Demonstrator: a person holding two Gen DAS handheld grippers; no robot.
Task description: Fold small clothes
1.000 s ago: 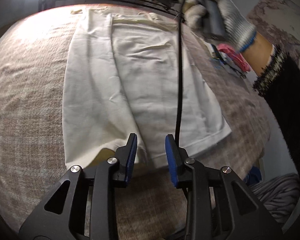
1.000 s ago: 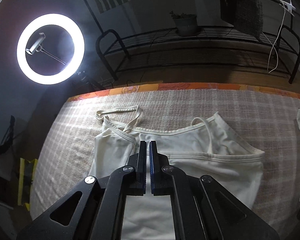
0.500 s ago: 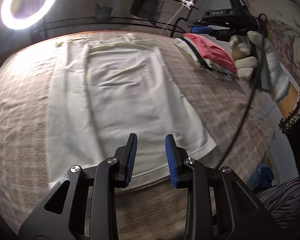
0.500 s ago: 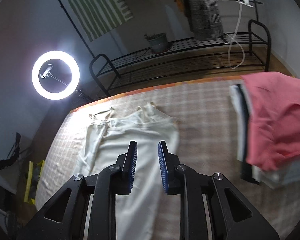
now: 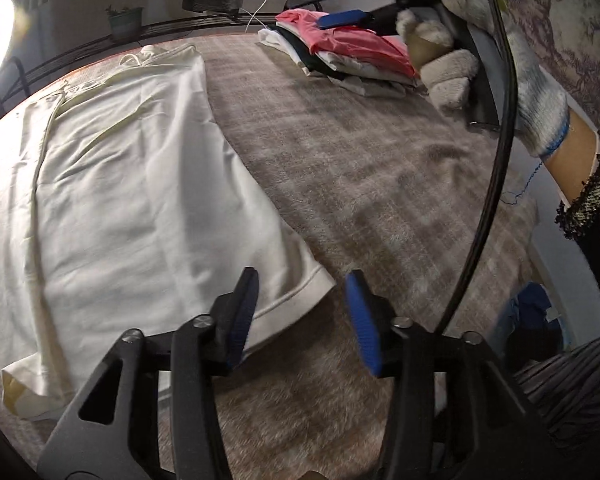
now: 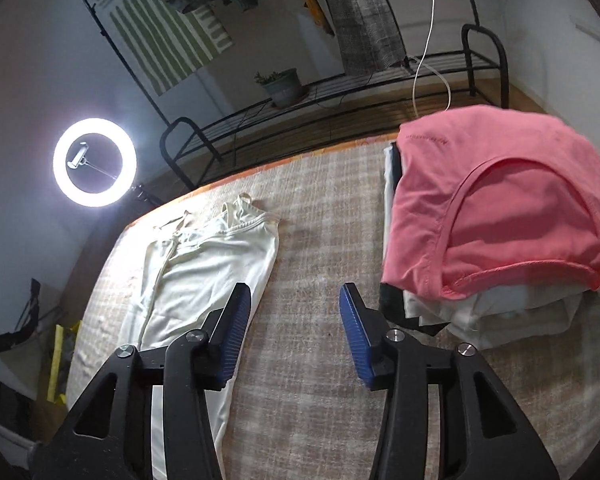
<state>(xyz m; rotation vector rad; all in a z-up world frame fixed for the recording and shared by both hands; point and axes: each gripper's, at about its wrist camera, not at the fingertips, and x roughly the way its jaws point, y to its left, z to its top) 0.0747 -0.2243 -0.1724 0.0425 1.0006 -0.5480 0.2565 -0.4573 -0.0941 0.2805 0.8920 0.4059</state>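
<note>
A long cream strappy fabric garment (image 5: pixel 132 200) lies flat on the beige checked woven table cover (image 5: pixel 360 168), ahead and left of both grippers. A folded clothes stack topped by a pink top (image 6: pixel 500 216) sits ahead-right of the right gripper (image 6: pixel 294 328). Both it and the left gripper (image 5: pixel 302 316) gape wide, holding nothing; the left's 2 fingers straddle the hem corner.
</note>
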